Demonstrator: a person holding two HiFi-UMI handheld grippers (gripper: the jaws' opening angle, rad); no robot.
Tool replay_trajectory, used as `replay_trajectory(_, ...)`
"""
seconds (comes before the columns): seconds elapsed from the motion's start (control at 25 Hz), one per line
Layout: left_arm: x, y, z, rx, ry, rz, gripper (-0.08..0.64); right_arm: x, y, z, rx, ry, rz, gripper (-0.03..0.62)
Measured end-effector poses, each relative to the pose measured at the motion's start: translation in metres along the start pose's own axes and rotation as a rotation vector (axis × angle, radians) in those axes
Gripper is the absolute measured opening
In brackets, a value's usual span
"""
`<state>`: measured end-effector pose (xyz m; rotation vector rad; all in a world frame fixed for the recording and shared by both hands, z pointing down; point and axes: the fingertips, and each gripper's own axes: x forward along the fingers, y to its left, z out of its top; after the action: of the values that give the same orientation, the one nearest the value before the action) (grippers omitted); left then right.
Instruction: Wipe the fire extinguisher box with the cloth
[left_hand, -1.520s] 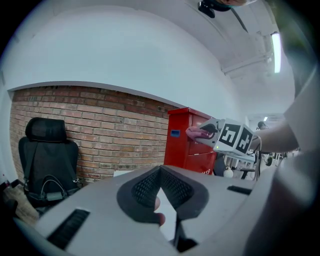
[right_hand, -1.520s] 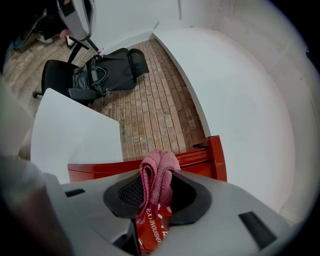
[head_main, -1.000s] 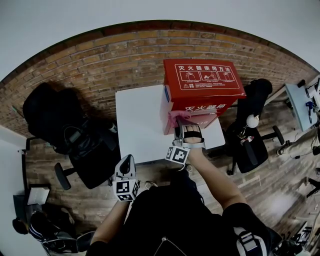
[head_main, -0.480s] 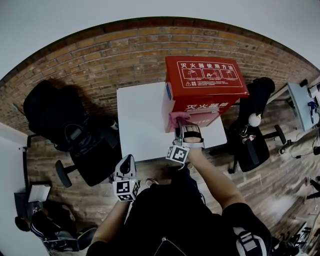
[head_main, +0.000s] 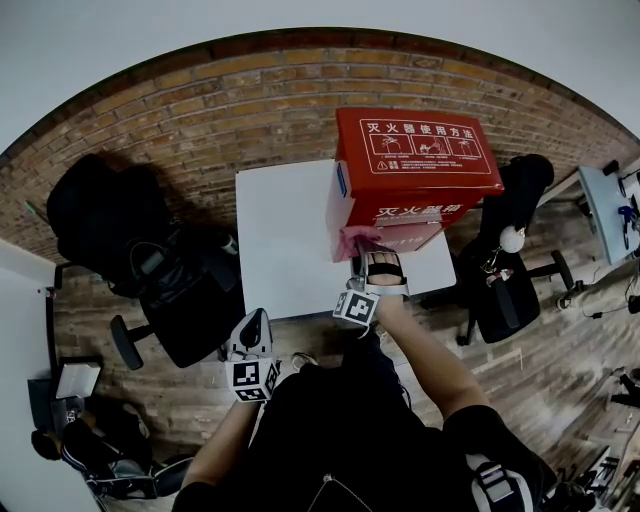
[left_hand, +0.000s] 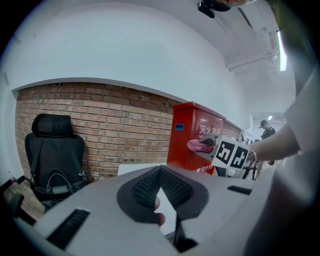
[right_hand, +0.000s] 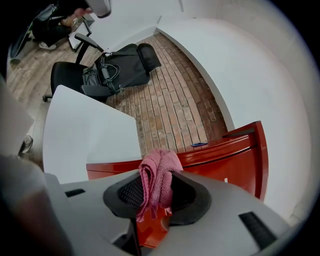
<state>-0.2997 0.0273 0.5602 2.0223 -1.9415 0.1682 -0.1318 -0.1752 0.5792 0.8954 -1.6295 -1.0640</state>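
A red fire extinguisher box (head_main: 418, 165) with white characters and small diagrams on its top stands on the far right part of a white rectangular desk (head_main: 280, 245). Its back is close to a red-brown brick wall (head_main: 200, 120). A small blue label sits on the box's left side.

The right gripper (head_main: 372, 255) reaches over the near edge of the desk. Its jaws are clamped on a pink knitted cloth (head_main: 358, 240). In the right gripper view the folded cloth stands up between the two black pads, its frayed ends hanging down towards the camera. The cloth is pressed against the near face of the box, just beside the near left corner, below the lid. The person's right forearm runs back from the gripper towards the body.

The left gripper (head_main: 253, 328) hangs off the desk, near the person's body and left of the right gripper, well apart from the box. In the left gripper view its jaws meet at the tips with nothing between them, and it points towards the desk and the brick wall.

A black office chair (head_main: 150, 265) with a bag on its seat stands left of the desk on a wooden plank floor (head_main: 560, 370). A second black chair (head_main: 505, 290) stands right of the desk.
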Motion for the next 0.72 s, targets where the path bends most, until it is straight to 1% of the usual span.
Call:
replay_trajectory(0.36, 0.0, 0.002, -0.002, -0.002, 0.01, 0.008, 0.021, 0.005, 0.012, 0.0, 0.013, 0.001, 0.027, 0.121)
replay_trajectory(0.52, 0.001, 0.001, 0.003, 0.005, -0.006, 0.006, 0.021, 0.007, 0.017, 0.0, 0.021, 0.005, 0.04, 0.121)
replay_trajectory(0.72, 0.0, 0.001, -0.002, 0.001, 0.009, 0.011, 0.021, 0.01, 0.029, -0.001, 0.024, 0.007, 0.068, 0.121)
